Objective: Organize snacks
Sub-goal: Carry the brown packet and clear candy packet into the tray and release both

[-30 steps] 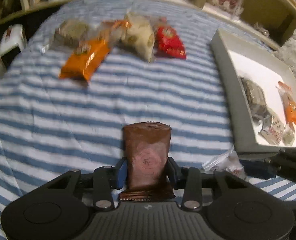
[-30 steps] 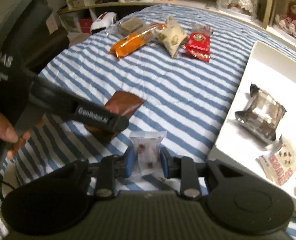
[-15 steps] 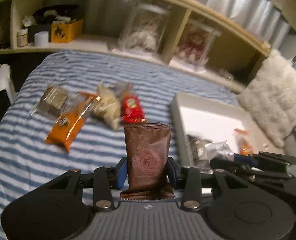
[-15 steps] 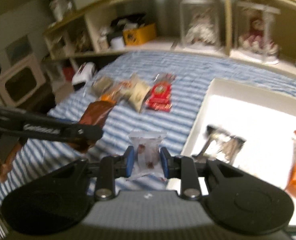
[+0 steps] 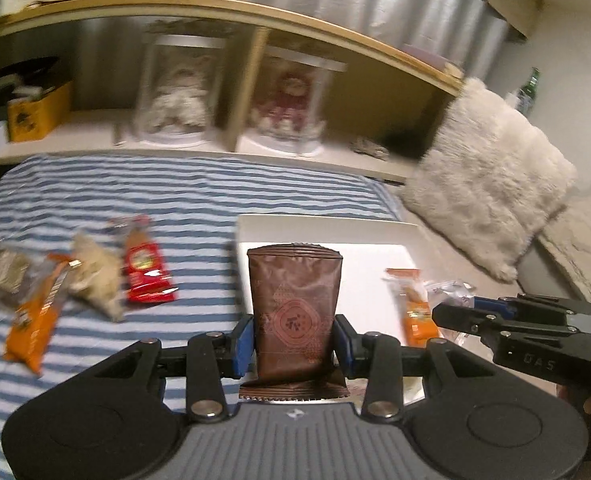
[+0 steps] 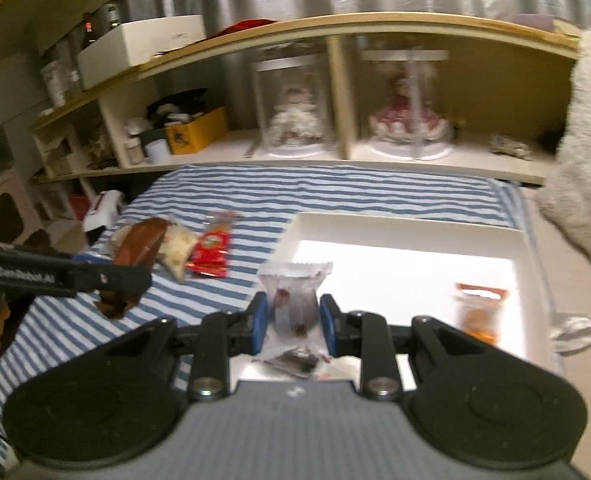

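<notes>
My left gripper (image 5: 294, 342) is shut on a brown snack packet (image 5: 294, 312), held upright above the near-left edge of the white tray (image 5: 319, 225). My right gripper (image 6: 294, 318) is shut on a small clear packet (image 6: 294, 296) with dark pieces inside, over the tray's (image 6: 407, 232) near-left part. In the left wrist view the right gripper (image 5: 455, 314) shows at the right, over the tray. In the right wrist view the left gripper (image 6: 131, 278) with the brown packet (image 6: 137, 252) comes in from the left. An orange packet (image 6: 479, 312) lies in the tray.
On the striped blue-and-white bed cover (image 5: 199, 196) lie a red packet (image 5: 145, 266), a beige packet (image 5: 97, 276), an orange packet (image 5: 31, 326) and a grey-brown packet (image 5: 5, 276). A fluffy white pillow (image 5: 491, 196) rests at the right. A wooden shelf (image 6: 335, 152) with display jars runs behind.
Both grippers have risen from the bed cover and swung right toward the tray, each keeping its packet. The view has tilted up, so the shelf and pillow now show.
</notes>
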